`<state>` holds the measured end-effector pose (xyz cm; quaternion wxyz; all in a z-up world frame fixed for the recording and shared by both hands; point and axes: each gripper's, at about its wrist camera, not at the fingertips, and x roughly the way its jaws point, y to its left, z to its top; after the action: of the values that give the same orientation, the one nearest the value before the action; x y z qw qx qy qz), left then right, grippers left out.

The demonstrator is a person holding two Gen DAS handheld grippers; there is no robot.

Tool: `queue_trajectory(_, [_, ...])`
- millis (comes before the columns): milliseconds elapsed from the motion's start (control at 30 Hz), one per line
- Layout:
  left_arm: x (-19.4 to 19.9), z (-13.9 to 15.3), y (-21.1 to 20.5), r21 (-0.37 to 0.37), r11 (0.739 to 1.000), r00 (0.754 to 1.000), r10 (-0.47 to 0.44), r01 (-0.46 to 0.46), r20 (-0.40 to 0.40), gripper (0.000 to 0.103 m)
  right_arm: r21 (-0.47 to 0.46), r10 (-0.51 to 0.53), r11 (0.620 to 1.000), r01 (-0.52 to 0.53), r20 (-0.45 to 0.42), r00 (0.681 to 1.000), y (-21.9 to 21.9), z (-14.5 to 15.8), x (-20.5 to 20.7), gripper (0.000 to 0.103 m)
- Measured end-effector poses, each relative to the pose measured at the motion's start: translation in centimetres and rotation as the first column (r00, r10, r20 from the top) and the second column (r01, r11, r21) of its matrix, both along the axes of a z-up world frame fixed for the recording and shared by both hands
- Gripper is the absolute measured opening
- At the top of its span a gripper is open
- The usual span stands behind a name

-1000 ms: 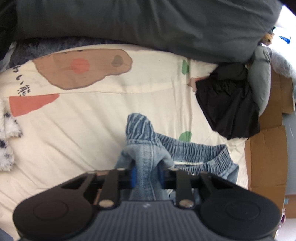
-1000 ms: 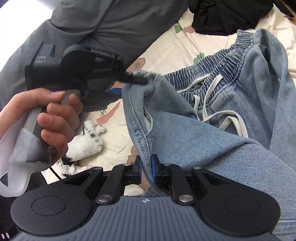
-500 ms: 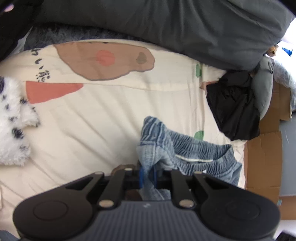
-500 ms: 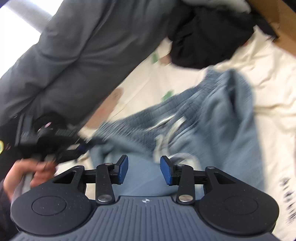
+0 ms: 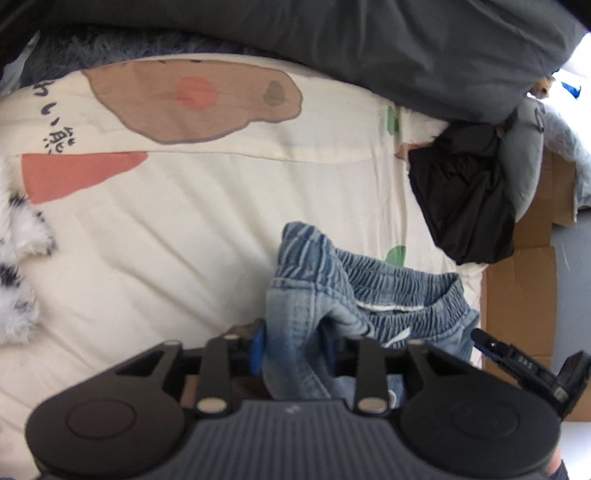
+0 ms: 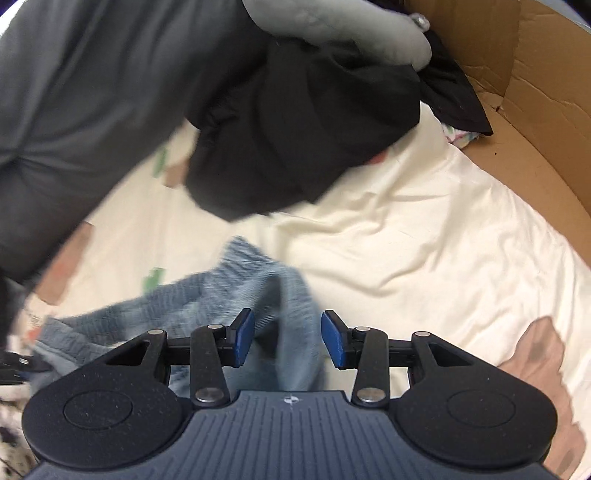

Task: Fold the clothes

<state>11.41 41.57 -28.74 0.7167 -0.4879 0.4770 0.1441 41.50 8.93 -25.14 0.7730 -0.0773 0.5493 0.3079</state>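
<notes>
The right gripper (image 6: 284, 338) has let the jeans (image 6: 236, 295) go (jaws spread), while the left gripper's (image 5: 295, 349) jaws, just widening, still bracket denim, so regripping comes next.

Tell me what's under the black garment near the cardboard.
The black garment lies on the cream printed sheet, with a grey cushion overlapping its top. Whatever lies beneath its middle is covered.

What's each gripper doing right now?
Left gripper: jaws just opened wider, jeans still between them.
Right gripper: open, holding nothing.
</notes>
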Motion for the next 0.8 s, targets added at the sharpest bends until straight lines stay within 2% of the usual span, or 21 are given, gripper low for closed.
queue_trajectory(167, [0.8,-0.6,-0.3,0.006,1.0,1.0,-0.012,0.012,-0.017,0.037,-0.068,0.013,0.998,-0.016,-0.045,0.999,1.0,-2.7,0.8,0.047])
queue_trajectory(200, [0.8,-0.6,-0.3,0.01,1.0,1.0,-0.013,0.013,-0.013,0.032,-0.062,0.019,0.998,-0.022,-0.055,0.998,1.0,-3.0,0.9,0.032])
queue_trajectory(233, [0.8,-0.6,-0.3,0.013,1.0,1.0,-0.014,0.014,-0.008,0.018,-0.055,0.033,0.998,-0.036,-0.057,0.998,1.1,-3.2,0.8,0.016])
queue_trajectory(267, [0.7,-0.4,-0.3,0.021,1.0,1.0,-0.012,0.012,-0.001,0.014,-0.057,0.048,0.997,-0.051,-0.046,0.998,1.2,-3.2,0.7,0.009])
queue_trajectory(300, [0.6,-0.1,-0.3,0.032,0.999,1.0,-0.015,0.015,0.008,0.011,-0.06,0.064,0.996,-0.066,-0.033,0.997,1.3,-3.0,0.6,0.006])
queue_trajectory(367, [0.4,0.6,-0.3,0.054,0.998,0.999,-0.024,0.022,0.029,0.006,-0.069,0.095,0.993,-0.095,-0.004,0.996,1.7,-2.2,0.5,0.005])
queue_trajectory(567, [-0.9,3.5,-0.1,0.092,0.996,0.996,-0.026,0.018,0.081,0.004,-0.069,0.119,0.991,-0.114,0.072,0.99,2.4,1.7,1.3,0.005])
queue_trajectory(800, [-2.8,7.0,1.2,0.159,0.987,0.99,0.003,-0.025,0.142,0.004,-0.003,0.06,0.998,-0.06,0.166,0.984,3.2,6.2,2.7,0.005])
